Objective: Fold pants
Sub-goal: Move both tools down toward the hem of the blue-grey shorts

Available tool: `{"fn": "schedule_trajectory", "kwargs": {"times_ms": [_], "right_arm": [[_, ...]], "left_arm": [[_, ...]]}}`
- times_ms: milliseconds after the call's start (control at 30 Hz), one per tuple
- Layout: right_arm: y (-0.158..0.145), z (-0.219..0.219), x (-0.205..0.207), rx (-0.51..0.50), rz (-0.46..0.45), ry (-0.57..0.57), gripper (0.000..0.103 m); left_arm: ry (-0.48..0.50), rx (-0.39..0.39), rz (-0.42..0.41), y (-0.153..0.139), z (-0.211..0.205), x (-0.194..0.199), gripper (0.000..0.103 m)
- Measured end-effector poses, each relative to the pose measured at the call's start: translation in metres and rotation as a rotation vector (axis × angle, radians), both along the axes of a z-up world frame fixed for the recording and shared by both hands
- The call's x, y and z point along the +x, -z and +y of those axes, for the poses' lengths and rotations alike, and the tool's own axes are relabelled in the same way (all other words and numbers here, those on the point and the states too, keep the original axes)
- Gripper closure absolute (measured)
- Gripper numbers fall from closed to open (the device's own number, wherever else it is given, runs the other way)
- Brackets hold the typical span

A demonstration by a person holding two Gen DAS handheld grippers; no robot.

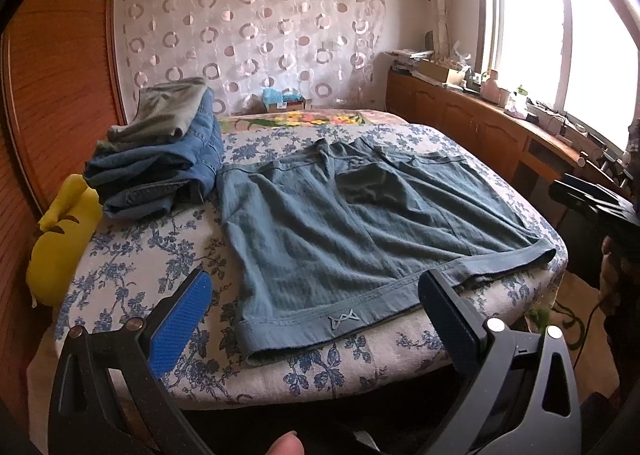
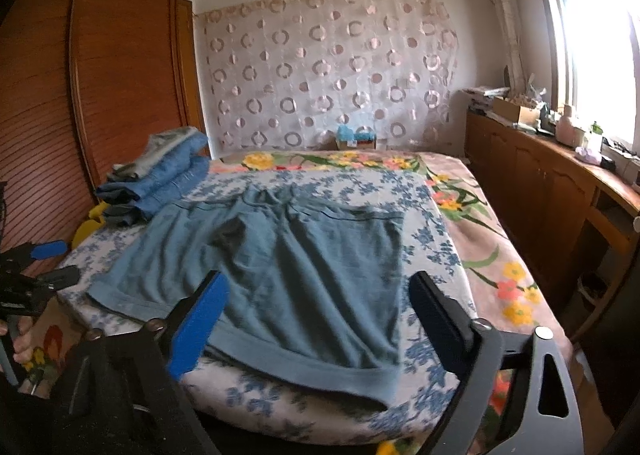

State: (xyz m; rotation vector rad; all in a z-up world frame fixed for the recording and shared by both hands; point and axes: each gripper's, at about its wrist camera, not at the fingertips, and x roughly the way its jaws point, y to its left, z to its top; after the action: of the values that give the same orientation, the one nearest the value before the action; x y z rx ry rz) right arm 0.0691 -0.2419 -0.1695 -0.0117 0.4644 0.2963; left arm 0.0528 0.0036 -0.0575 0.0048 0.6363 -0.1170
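Blue-grey short pants (image 1: 340,215) lie spread flat on the bed, waistband at the far side and both leg hems toward me. My left gripper (image 1: 316,279) hovers open over the near hem of the left leg, its blue pad (image 1: 184,319) beside the cloth, gripping nothing. In the right wrist view the same pants (image 2: 288,263) fill the middle. My right gripper (image 2: 318,279) stands open above the right leg's hem, pads off the cloth. The left gripper (image 2: 52,263) shows at that view's left edge, held by a hand (image 2: 20,343).
A stack of folded jeans and grey clothes (image 1: 160,159) sits at the bed's back left, touching the pants' corner. A yellow cushion (image 1: 60,239) lies between the floral bed sheet (image 1: 140,267) and the wooden wardrobe (image 1: 52,95). A cluttered low cabinet (image 1: 480,127) runs under the window.
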Motion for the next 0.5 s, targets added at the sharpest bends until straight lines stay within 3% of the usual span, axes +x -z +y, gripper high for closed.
{"fn": "schedule_trajectory", "kwargs": {"times_ms": [500], "right_arm": [[-0.005, -0.015, 0.101, -0.033, 0.201, 0.025, 0.055]], "left_arm": [[-0.009, -0.015, 0.085, 0.028, 0.018, 0.023, 0.0]]}}
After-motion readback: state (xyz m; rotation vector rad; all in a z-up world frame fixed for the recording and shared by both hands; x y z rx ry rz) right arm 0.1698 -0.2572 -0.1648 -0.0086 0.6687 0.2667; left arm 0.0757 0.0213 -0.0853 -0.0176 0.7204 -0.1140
